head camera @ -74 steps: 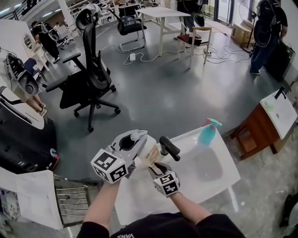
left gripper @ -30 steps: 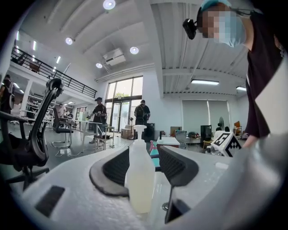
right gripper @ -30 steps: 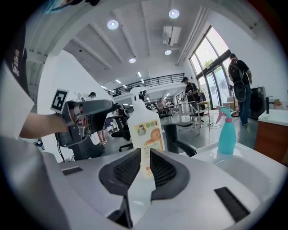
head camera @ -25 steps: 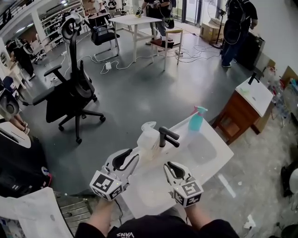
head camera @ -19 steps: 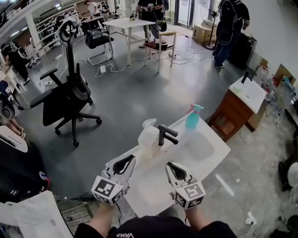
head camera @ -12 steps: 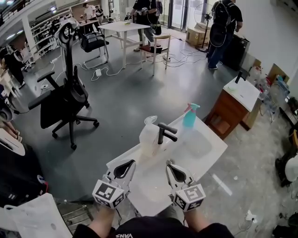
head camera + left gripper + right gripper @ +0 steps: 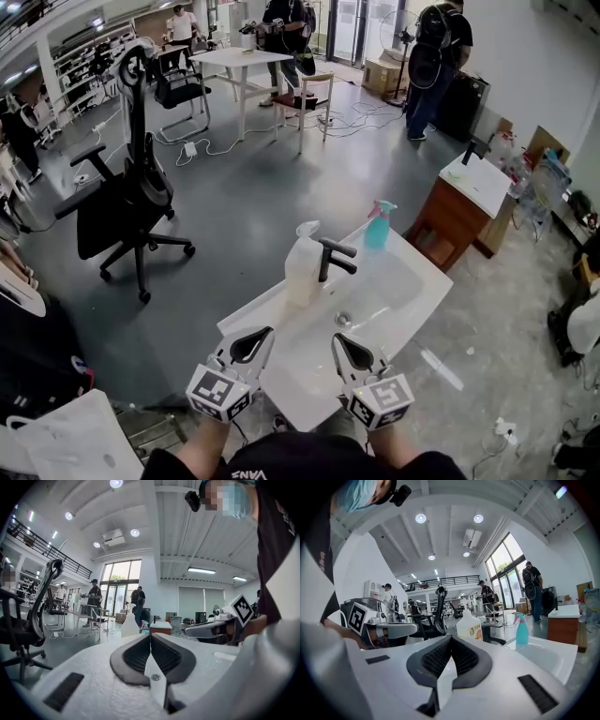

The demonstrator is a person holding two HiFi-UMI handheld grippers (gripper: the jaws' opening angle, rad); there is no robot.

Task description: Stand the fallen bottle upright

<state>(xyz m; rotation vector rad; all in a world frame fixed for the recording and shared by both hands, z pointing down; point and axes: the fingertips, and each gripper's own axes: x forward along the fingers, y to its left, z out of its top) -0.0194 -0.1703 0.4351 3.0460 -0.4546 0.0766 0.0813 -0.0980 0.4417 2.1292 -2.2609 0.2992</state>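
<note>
Claws [image 7: 262,331] [image 7: 337,338] back from upright white bottle [image 7: 302,267]

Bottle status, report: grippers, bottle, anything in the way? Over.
Left gripper and right gripper shut, empty, at near edge of the sink. White bottle upright beside the faucet, neither gripper touching it. Nothing in the way.

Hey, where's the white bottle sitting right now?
In the head view the white bottle stands upright on the sink counter's far left side, just left of the black faucet; the teal spray bottle is farther right.
</note>
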